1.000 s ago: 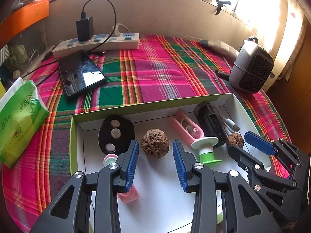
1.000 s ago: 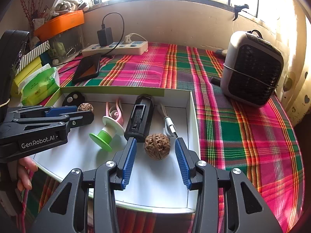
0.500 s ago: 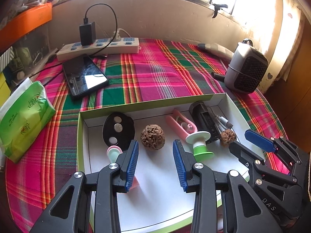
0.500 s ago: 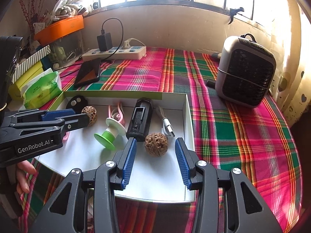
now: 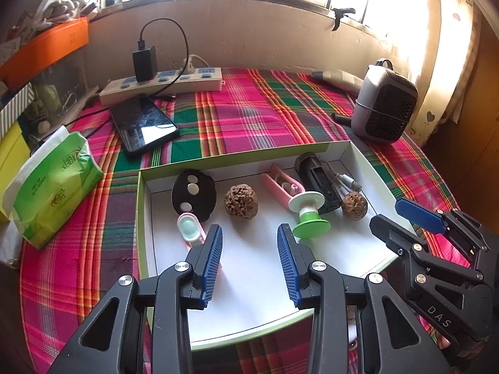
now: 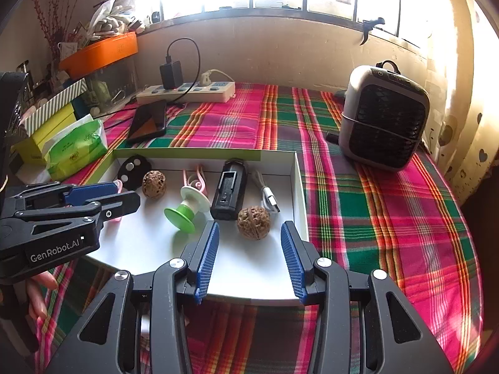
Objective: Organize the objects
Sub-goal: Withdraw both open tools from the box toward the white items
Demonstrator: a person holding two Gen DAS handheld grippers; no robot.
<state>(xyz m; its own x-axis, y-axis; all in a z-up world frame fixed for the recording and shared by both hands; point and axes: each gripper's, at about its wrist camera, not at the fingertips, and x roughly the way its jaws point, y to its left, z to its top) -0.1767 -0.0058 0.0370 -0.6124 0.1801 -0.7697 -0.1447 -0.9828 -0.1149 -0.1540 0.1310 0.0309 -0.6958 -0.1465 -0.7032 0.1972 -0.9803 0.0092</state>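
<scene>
The left hand-held gripper was black, with ribbed blue pads, silver screws at its pivots and triangular cut-outs in its arms; its side read "GenRobot.AI". The right hand-held gripper matched it and bore the letters "DAS".

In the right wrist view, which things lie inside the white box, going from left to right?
Black disc → walnut → green spool → black charger → second walnut → white cable.
</scene>
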